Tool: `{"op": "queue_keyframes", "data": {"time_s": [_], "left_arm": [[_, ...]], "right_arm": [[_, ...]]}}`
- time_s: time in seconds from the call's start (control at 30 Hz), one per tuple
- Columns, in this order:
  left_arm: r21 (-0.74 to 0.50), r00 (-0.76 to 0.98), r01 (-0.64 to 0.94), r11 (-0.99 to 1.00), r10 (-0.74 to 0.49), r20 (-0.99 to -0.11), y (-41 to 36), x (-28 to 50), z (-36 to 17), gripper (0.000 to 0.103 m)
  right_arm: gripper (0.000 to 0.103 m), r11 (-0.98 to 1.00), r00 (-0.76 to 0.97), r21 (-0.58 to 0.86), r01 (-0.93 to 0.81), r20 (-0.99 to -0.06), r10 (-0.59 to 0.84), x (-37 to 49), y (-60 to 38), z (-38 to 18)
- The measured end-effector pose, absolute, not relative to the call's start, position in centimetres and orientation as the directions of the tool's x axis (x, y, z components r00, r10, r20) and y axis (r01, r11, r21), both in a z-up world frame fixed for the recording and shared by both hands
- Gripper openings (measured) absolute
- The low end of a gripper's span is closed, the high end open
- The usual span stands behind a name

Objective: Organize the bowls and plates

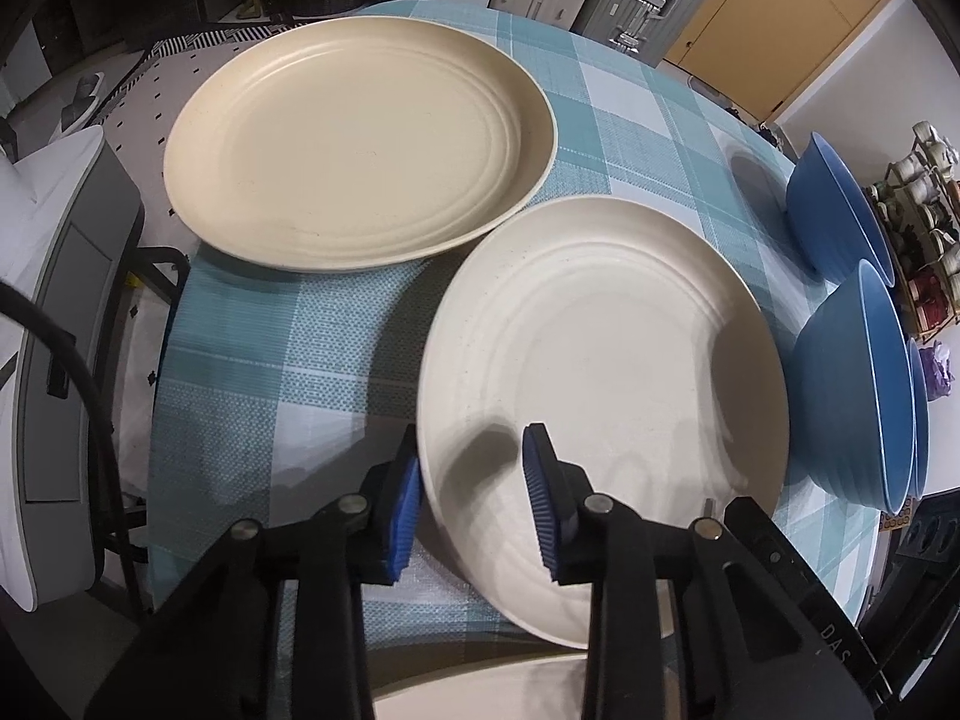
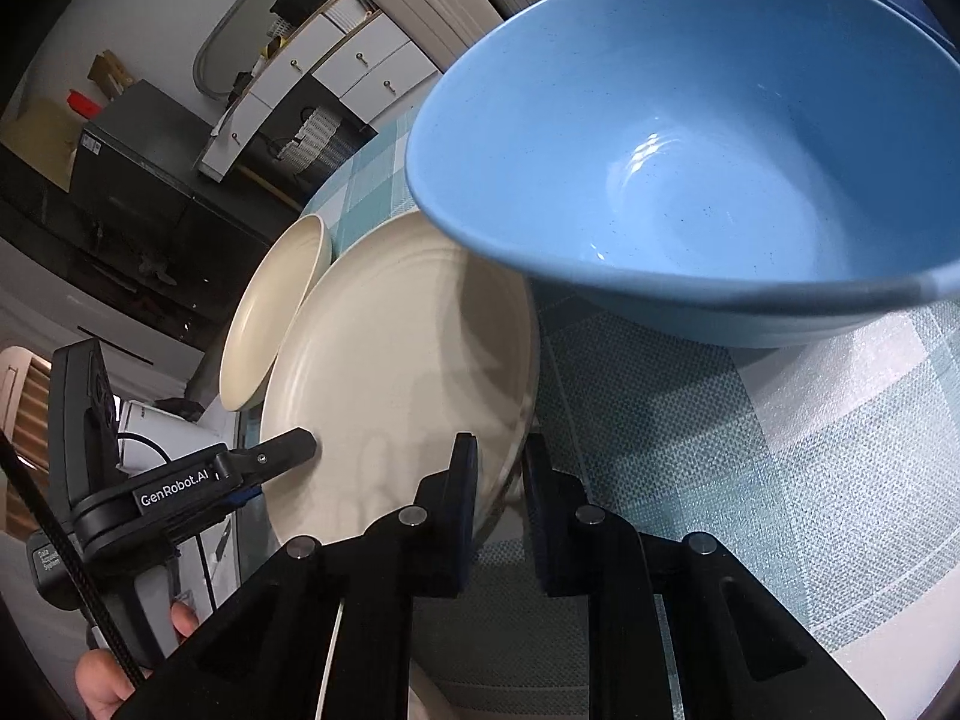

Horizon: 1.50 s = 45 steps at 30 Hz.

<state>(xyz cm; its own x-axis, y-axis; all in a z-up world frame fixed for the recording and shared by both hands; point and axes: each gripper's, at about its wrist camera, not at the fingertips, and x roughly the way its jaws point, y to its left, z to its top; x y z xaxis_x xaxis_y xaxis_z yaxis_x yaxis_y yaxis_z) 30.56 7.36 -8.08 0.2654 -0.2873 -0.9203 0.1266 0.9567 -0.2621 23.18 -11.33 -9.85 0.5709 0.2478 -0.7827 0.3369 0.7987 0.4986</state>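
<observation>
Plates and bowls sit on a table [image 1: 288,360] under a blue checked cloth. Largest item in hand is the near plate [image 1: 600,330], off-white, its near edge raised off the cloth. Both grippers work it from opposite sides. The left gripper [image 1: 474,501] straddles the rim, one pad [image 1: 402,510] outside and under it, the other over the plate face; a gap shows on at least one side, so the grasp is not yet firm. The right gripper [image 2: 501,510] is clenched on the opposite rim.

A second plate [image 1: 360,144], cream, lies flat toward the far left edge, just beside the near plate; whether the rims touch cannot be told.

Step in hand, by my judgement: lifting the near plate to stack it on the cream one. The next move calls for the left jaws to seat fully on the rim, then an even lift by both hands to clear the cream plate's rim before lowering.

Obstructions: a blue bowl [image 2: 690,168] stands just beside the near plate on the right, its rim overhanging the plate in the right view. More blue bowls [image 1: 840,210] stand behind it. A careless lift could knock the bowl.
</observation>
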Motion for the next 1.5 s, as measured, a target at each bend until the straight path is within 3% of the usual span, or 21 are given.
{"op": "queue_keyframes", "data": {"time_s": [1.5], "left_arm": [[-0.236,0.351,0.088,0.968,-0.251,-0.902,9.8,26.9,-4.5,0.026]], "right_arm": [[0.015,0.826,0.627,0.523,0.21,-0.721,0.297,20.2,-10.6,-6.7]]}}
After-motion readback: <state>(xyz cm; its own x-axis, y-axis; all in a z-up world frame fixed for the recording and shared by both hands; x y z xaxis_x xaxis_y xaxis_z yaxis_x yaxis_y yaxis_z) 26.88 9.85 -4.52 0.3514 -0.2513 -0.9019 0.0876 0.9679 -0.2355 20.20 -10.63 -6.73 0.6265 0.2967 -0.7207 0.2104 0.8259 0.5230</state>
